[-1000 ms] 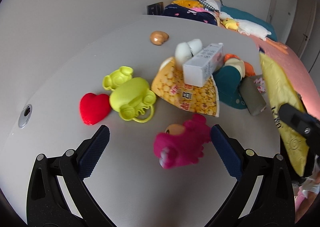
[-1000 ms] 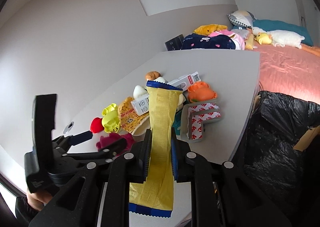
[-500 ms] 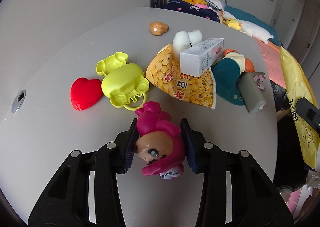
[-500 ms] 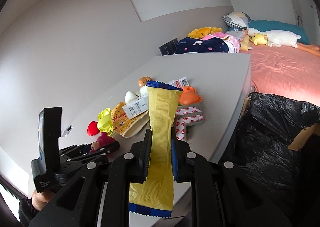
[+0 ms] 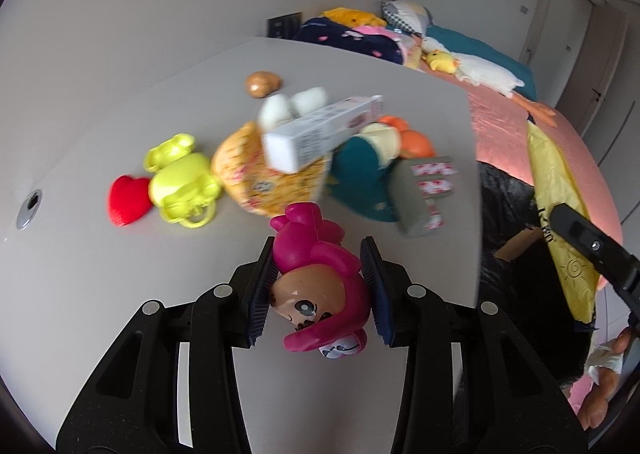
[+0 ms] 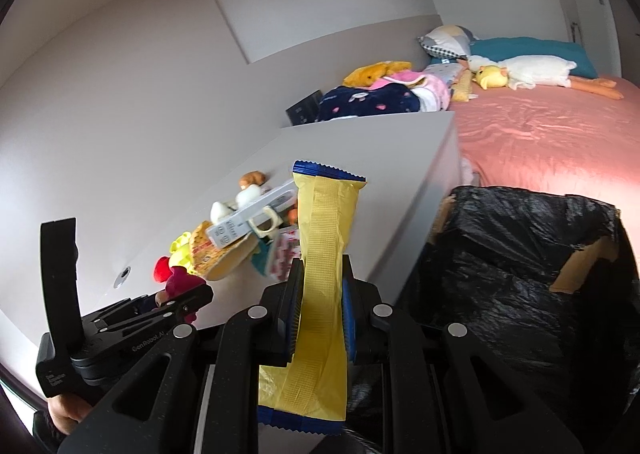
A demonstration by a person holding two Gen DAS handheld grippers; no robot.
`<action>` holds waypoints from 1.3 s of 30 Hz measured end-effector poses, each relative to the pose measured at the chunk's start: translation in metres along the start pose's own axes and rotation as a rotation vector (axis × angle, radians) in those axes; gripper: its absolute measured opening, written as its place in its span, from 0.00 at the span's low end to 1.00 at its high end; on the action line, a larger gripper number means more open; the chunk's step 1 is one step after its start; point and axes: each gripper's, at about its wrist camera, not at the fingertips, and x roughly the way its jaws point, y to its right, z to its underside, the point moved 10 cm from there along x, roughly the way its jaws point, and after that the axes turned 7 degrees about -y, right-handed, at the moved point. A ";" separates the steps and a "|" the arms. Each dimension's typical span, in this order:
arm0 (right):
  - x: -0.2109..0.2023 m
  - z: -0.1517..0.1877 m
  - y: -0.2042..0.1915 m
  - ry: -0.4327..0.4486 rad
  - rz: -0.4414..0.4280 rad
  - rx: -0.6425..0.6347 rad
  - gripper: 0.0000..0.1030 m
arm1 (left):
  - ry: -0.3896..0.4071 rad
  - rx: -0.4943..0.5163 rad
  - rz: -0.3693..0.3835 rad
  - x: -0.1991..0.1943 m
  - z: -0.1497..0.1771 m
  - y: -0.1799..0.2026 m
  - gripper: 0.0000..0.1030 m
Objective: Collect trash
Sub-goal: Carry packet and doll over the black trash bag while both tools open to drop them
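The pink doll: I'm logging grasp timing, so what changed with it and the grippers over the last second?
The left gripper, open around the pink doll a second ago, has closed on it and lifted it off the table. The right gripper stayed clamped on the yellow wrapper, drifting toward the black trash bag. The pile on the table looks unmoved.
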 end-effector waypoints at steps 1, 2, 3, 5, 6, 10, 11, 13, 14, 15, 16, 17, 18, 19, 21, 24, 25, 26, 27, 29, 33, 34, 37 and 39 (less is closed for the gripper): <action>-0.003 -0.001 0.005 0.004 0.007 0.005 0.18 | 0.004 0.014 0.009 0.000 -0.003 0.009 0.40; -0.005 -0.001 0.009 0.006 0.013 0.009 0.18 | 0.006 0.021 0.013 0.001 -0.005 0.014 0.40; -0.008 -0.001 0.015 0.010 0.022 0.014 0.18 | 0.008 0.029 0.021 0.001 -0.007 0.020 0.40; -0.013 -0.002 0.025 0.016 0.037 0.027 0.18 | 0.009 0.050 0.040 0.003 -0.011 0.035 0.40; -0.015 -0.001 0.030 0.019 0.044 0.031 0.18 | 0.008 0.058 0.047 0.003 -0.013 0.041 0.40; -0.026 -0.002 0.050 0.033 0.078 0.055 0.18 | 0.002 0.094 0.081 0.007 -0.014 0.066 0.40; -0.028 -0.002 0.054 0.034 0.084 0.060 0.18 | 0.000 0.104 0.089 0.008 -0.014 0.073 0.40; -0.032 -0.002 0.063 0.041 0.098 0.073 0.18 | -0.003 0.123 0.103 0.010 -0.015 0.086 0.40; -0.034 -0.002 0.067 0.043 0.102 0.078 0.18 | -0.005 0.131 0.108 0.011 -0.017 0.090 0.40; -0.036 -0.002 0.070 0.045 0.107 0.084 0.18 | -0.007 0.140 0.114 0.012 -0.017 0.096 0.40; -0.039 -0.002 0.075 0.049 0.114 0.093 0.18 | -0.009 0.152 0.121 0.013 -0.017 0.103 0.40; -0.041 -0.002 0.079 0.052 0.119 0.097 0.18 | -0.011 0.163 0.128 0.014 -0.017 0.109 0.40; -0.044 -0.001 0.083 0.056 0.127 0.103 0.18 | -0.013 0.171 0.133 0.013 -0.017 0.115 0.40; -0.045 -0.001 0.086 0.057 0.132 0.106 0.18 | -0.017 0.184 0.141 0.014 -0.018 0.121 0.40; -0.049 -0.001 0.094 0.061 0.147 0.118 0.18 | -0.021 0.208 0.157 0.016 -0.017 0.135 0.40; -0.056 0.000 0.109 0.067 0.170 0.138 0.18 | -0.027 0.245 0.179 0.018 -0.017 0.155 0.40; -0.058 0.001 0.114 0.069 0.178 0.146 0.18 | -0.028 0.254 0.186 0.016 -0.015 0.161 0.40; -0.060 0.002 0.118 0.069 0.185 0.152 0.18 | -0.031 0.271 0.195 0.016 -0.014 0.169 0.40; -0.062 0.003 0.123 0.070 0.196 0.162 0.18 | -0.033 0.279 0.199 0.017 -0.014 0.172 0.40; -0.066 0.004 0.133 0.073 0.211 0.178 0.18 | -0.039 0.307 0.215 0.017 -0.012 0.186 0.40; -0.074 0.008 0.152 0.076 0.242 0.210 0.18 | -0.053 0.347 0.244 0.019 -0.007 0.207 0.40; -0.077 0.009 0.158 0.077 0.250 0.223 0.18 | -0.058 0.358 0.252 0.020 -0.005 0.213 0.40; -0.080 0.011 0.170 0.071 0.269 0.240 0.19 | -0.075 0.386 0.274 0.020 0.003 0.224 0.42; -0.080 0.013 0.179 0.051 0.307 0.247 0.62 | -0.084 0.409 0.272 0.022 0.006 0.230 0.81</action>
